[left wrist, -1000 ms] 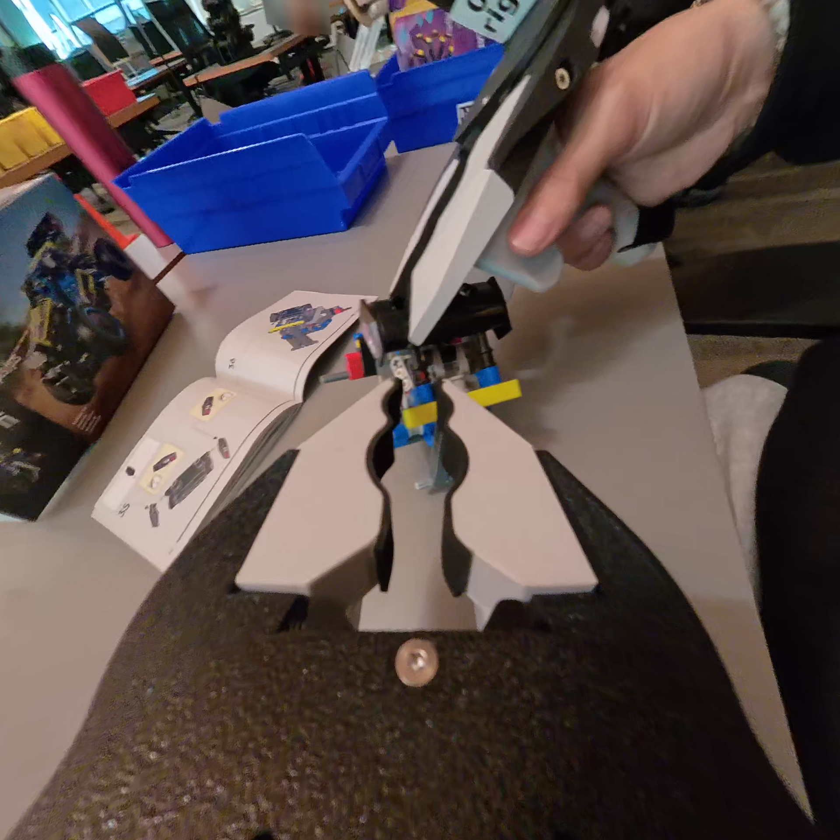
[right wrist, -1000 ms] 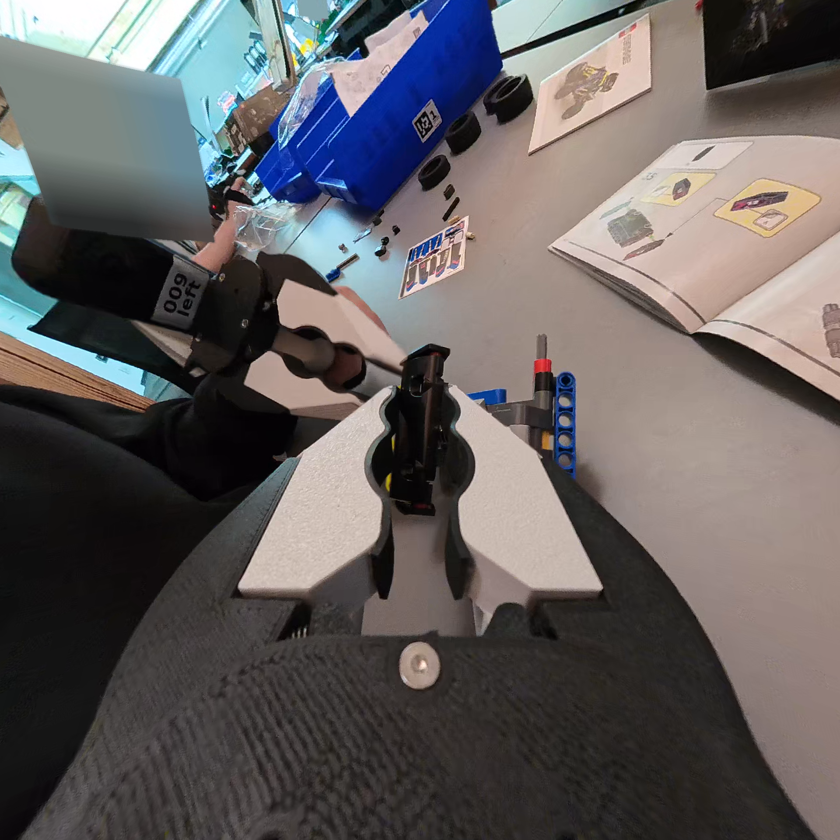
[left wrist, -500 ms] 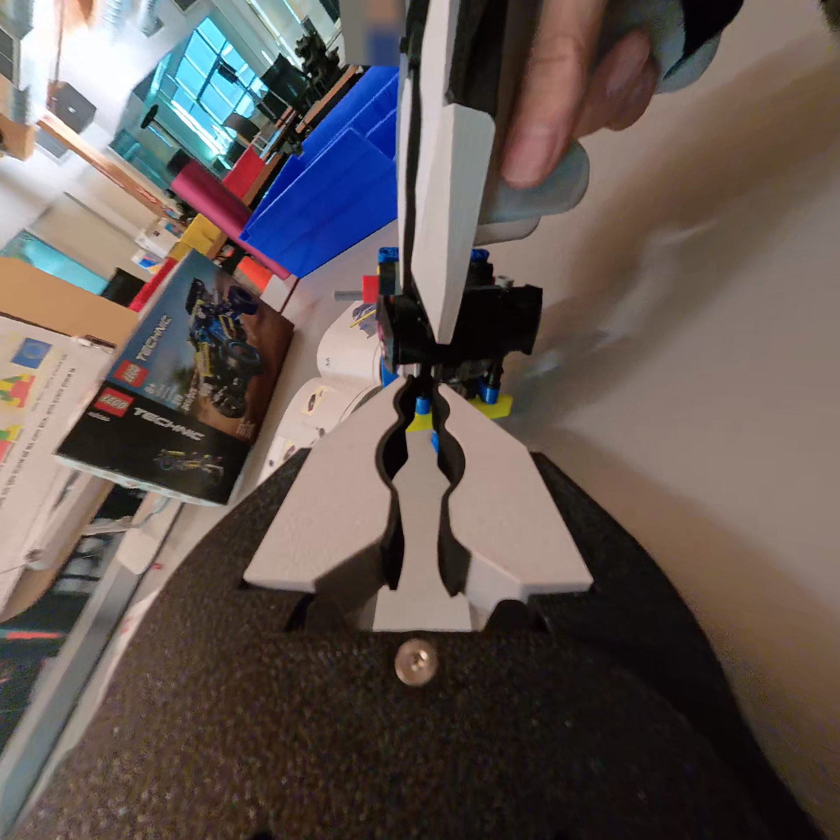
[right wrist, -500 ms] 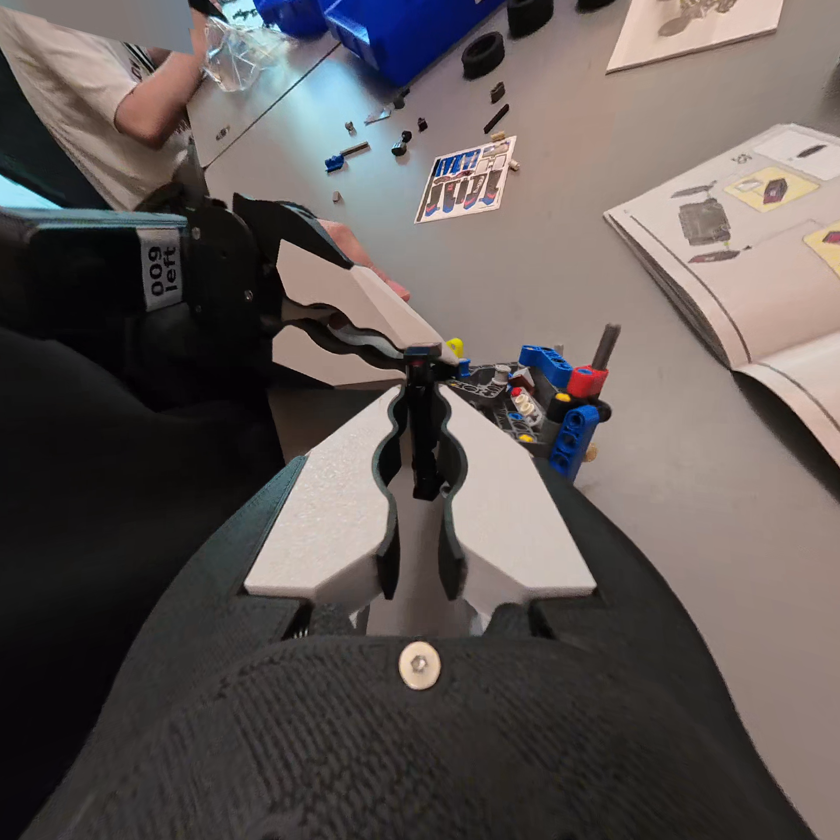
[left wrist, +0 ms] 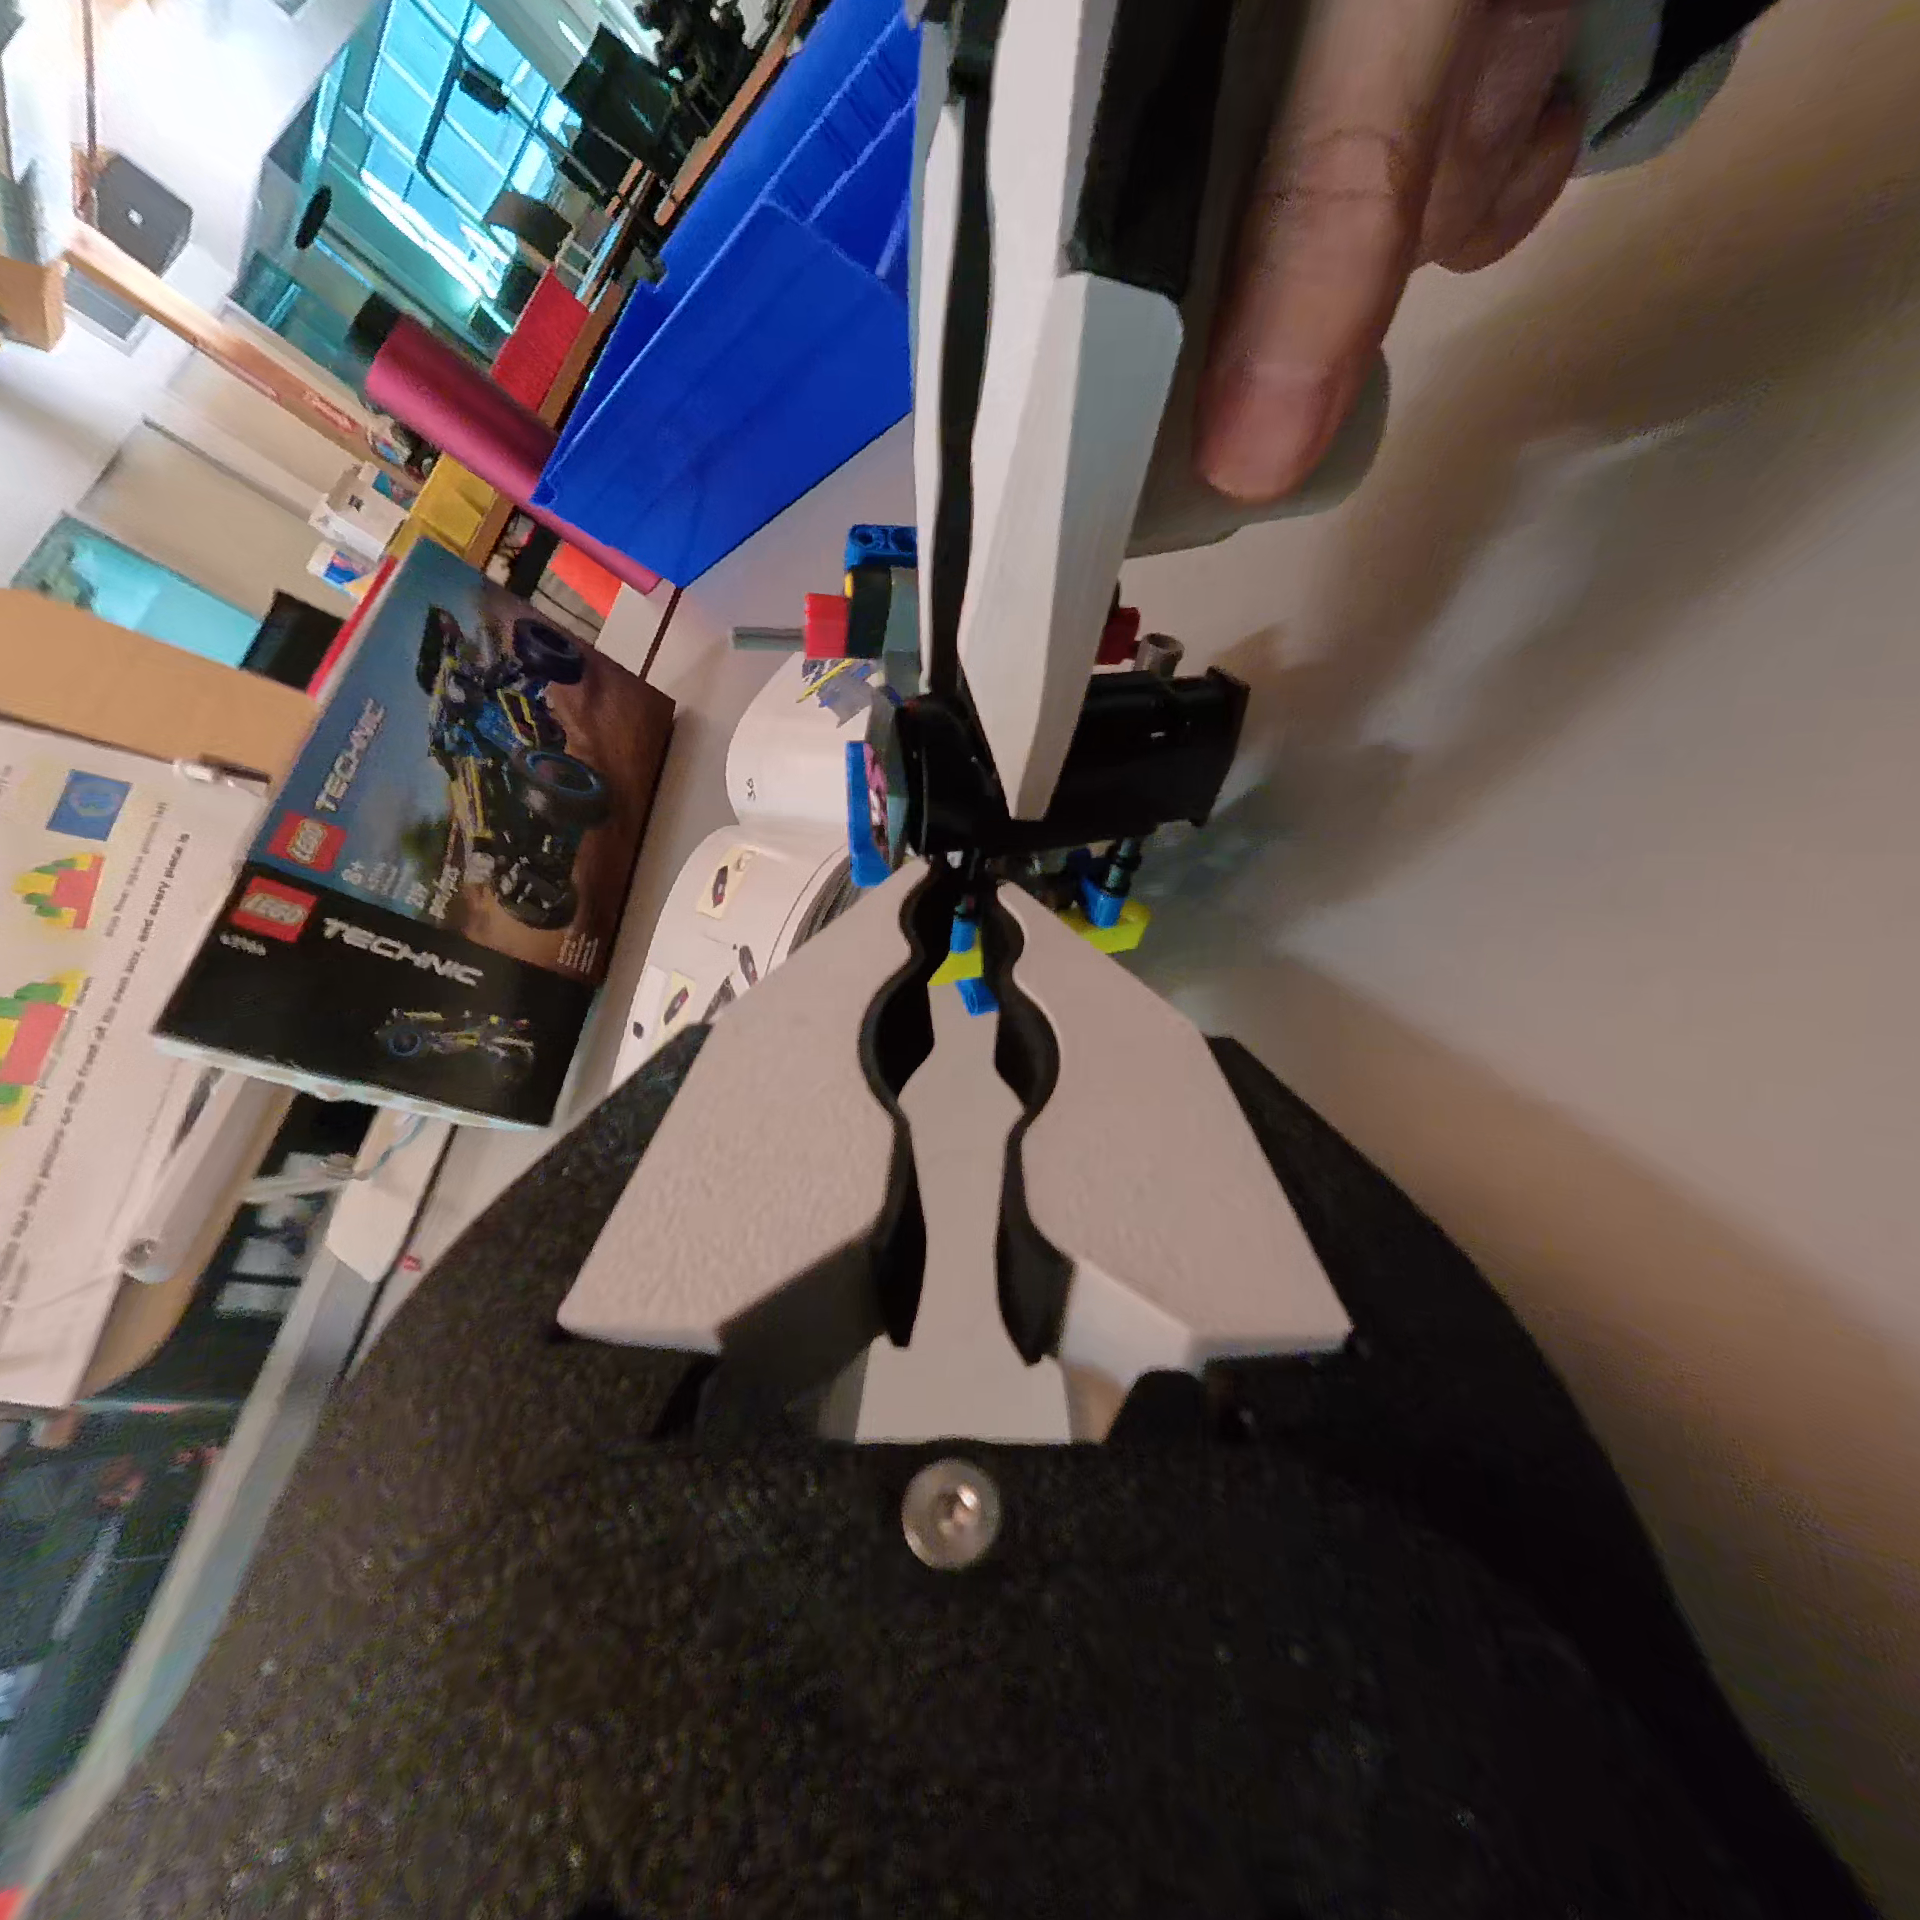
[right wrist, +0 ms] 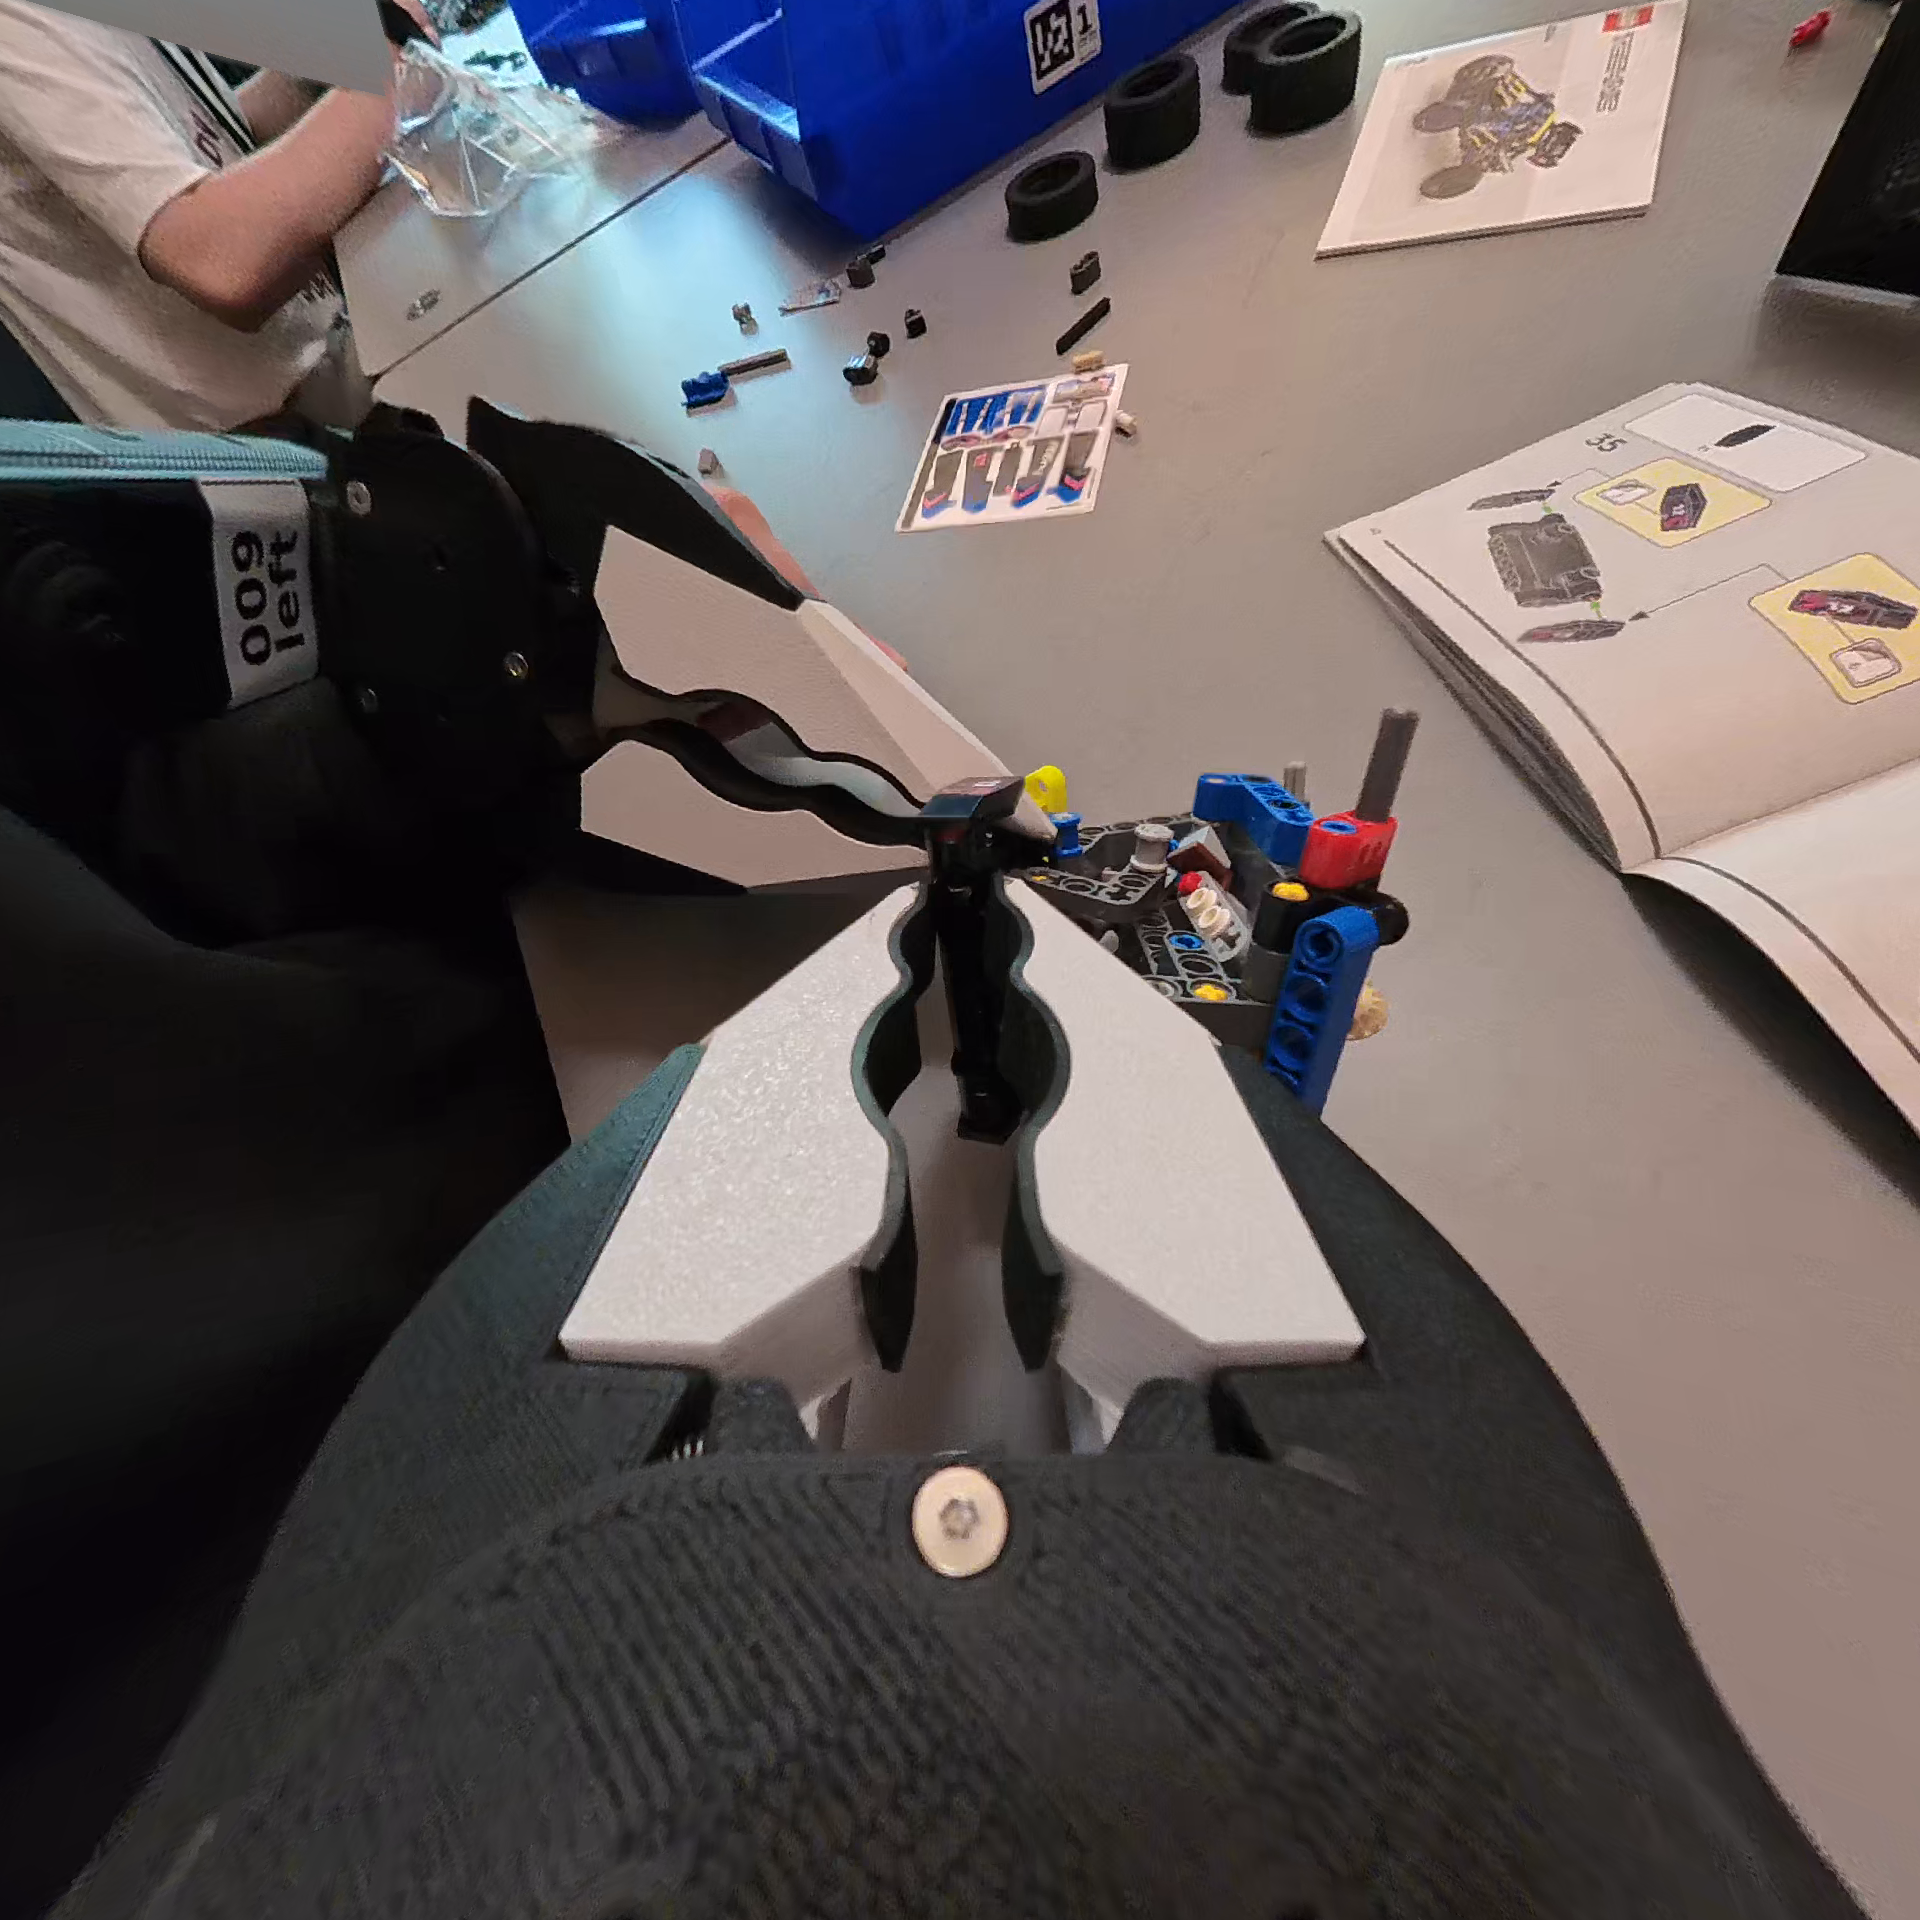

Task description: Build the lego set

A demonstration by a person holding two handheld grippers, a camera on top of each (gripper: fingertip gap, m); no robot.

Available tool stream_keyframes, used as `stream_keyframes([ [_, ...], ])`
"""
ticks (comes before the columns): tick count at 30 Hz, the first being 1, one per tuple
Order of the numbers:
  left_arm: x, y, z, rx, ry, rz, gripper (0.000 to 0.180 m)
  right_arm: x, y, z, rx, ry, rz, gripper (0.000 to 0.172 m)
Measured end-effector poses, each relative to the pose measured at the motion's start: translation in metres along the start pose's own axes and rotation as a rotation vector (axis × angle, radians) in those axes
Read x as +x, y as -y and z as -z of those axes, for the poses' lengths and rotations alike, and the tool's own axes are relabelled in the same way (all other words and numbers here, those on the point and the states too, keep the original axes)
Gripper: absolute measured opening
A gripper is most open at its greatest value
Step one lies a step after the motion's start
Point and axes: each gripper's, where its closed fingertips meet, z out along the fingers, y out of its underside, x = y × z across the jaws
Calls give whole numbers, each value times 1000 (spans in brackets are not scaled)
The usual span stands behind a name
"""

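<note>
My right gripper [right wrist: 961,899] is shut on a black panel piece [right wrist: 977,987] that stands upright between its pads. The piece also shows in the left wrist view [left wrist: 1143,748], with the right gripper's fingers [left wrist: 1039,520] coming down from above in a person's hand. My left gripper [left wrist: 961,883] is shut, and its tips touch the edge of the black piece. It reaches in from the left in the right wrist view [right wrist: 997,821]. I cannot make out anything thin between its pads. A partly built toy-brick model [right wrist: 1247,904] of blue, red, grey and yellow parts sits just behind on the grey table [right wrist: 1351,1351].
An open instruction booklet [right wrist: 1662,644] lies to the right, and a sticker sheet [right wrist: 1013,452] and small loose parts [right wrist: 862,353] lie farther back. Blue bins [right wrist: 883,94], black tyres [right wrist: 1153,104] and a second booklet [right wrist: 1507,125] are at the back. The set's box [left wrist: 436,831] stands at left. Another person [right wrist: 156,187] sits opposite. Only a small space, under 4 cm, lies between the two pairs of fingers.
My left gripper rolled sideways, closed from open to shut and came against the black piece. My right gripper tightened on that piece and tilted more downward.
</note>
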Motion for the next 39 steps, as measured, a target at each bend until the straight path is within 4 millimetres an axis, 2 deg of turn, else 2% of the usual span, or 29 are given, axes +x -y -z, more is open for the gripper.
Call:
stream_keyframes([
  [2,-7,0,1,24,-13,125,2,2,10,-1,-15,1,-33,7],
  [5,-20,0,3,103,-77,449,2,8,29,-1,-54,-31,13,11],
  [8,-29,-12,4,94,-75,592,2,9,39,3,-71,-123,89,32],
  [9,-31,-15,5,89,-71,608,2,8,38,5,-61,-160,123,33],
  [11,-34,-23,5,64,-72,627,2,10,34,10,-13,-252,175,28],
  [14,-38,-35,7,34,-114,698,3,14,13,10,50,-243,78,25],
  [18,-43,-49,11,25,-230,766,3,59,-14,13,37,-306,6,37],
  [19,-43,-51,13,33,-271,755,4,65,-8,11,60,-284,53,43],
  [21,-42,-52,17,62,-346,703,4,59,14,5,153,-141,234,57],
  [22,-42,-53,20,77,-388,681,4,55,22,2,182,-65,305,70],
  [24,-41,-54,23,114,-471,659,4,45,39,-7,205,116,373,69],
  [26,-44,-56,23,146,-517,635,4,38,51,-20,216,288,333,75],
  [29,-48,-60,21,148,-550,633,4,36,51,-45,160,420,305,87],
  [30,-49,-62,21,143,-555,637,4,36,48,-50,132,434,315,86],
  [32,-48,-67,22,130,-585,632,4,32,44,-54,90,465,344,86],
  [34,-49,-68,24,142,-606,599,4,36,43,-59,65,448,359,95],
  [37,-52,-72,22,144,-640,603,4,36,41,-63,20,501,298,96],
  [39,-57,-77,16,110,-641,659,4,35,45,-65,32,506,289,86],
])
